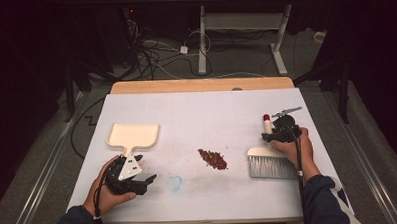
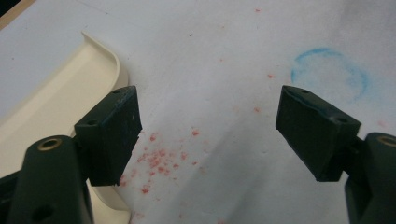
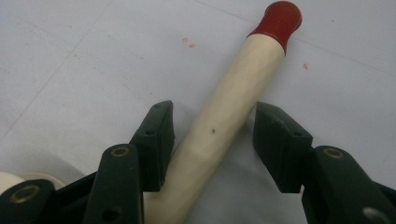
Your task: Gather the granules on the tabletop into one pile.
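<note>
The right gripper [image 1: 279, 132] sits over the brush handle [image 3: 224, 126] near the right edge of the tabletop [image 1: 201, 112], its jaws parted to either side of the cream shaft but not yet closed on it; in the right gripper view the left jaw looks to be touching or almost touching the handle while the right jaw stands a little clear. The handle's long axis runs away from the jaws toward the far edge, ending in a red tip [image 3: 279, 18], and the brush's grey bristles [image 1: 269, 165] lie toward the near edge under the right hand. The left gripper [image 1: 139, 180] rests near the near-left corner with its jaws wide and empty, the cream dustpan [image 1: 133, 135] just beyond it toward the far edge, its rim beside the left jaw. A small pile of reddish crumbs [image 1: 212, 159] lies mid-tabletop between the two, nearer the brush. Probably the next move is closing the right jaws square across the handle.
</note>
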`<state>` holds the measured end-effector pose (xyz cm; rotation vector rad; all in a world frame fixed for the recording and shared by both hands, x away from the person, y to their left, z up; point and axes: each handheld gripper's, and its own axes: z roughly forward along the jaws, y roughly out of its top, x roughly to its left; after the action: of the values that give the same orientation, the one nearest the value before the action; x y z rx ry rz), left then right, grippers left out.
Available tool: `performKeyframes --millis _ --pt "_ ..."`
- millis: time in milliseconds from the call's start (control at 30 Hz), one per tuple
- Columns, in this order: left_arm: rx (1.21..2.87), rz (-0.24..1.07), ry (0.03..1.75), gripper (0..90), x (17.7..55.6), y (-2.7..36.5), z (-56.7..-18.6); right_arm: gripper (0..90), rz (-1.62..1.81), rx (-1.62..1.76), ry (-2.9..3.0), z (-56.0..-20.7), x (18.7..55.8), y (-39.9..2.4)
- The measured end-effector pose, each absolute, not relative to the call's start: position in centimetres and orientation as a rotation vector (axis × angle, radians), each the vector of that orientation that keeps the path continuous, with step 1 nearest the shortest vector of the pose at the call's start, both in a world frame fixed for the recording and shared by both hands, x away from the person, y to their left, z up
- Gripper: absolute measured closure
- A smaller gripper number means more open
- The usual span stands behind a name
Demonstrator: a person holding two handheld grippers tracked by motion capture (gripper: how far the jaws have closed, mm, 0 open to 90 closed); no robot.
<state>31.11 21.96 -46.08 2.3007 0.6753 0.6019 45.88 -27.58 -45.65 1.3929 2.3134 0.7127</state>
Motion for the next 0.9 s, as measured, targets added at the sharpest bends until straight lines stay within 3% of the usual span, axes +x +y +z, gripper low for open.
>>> performKeyframes --millis 333,533,900 --pt "2.303 0.604 0.675 21.3 31.2 21.9 -46.1 52.8 0.707 1.361 2.328 -45.7 46.3 -26.8" --pt "2.294 0.609 0.675 21.2 31.1 22.0 -46.0 46.1 0.746 1.345 2.273 -44.9 45.9 -27.0" --pt "2.281 0.619 0.678 21.2 31.0 22.0 -45.8 36.6 1.03 1.083 2.101 -40.5 43.0 -26.6"
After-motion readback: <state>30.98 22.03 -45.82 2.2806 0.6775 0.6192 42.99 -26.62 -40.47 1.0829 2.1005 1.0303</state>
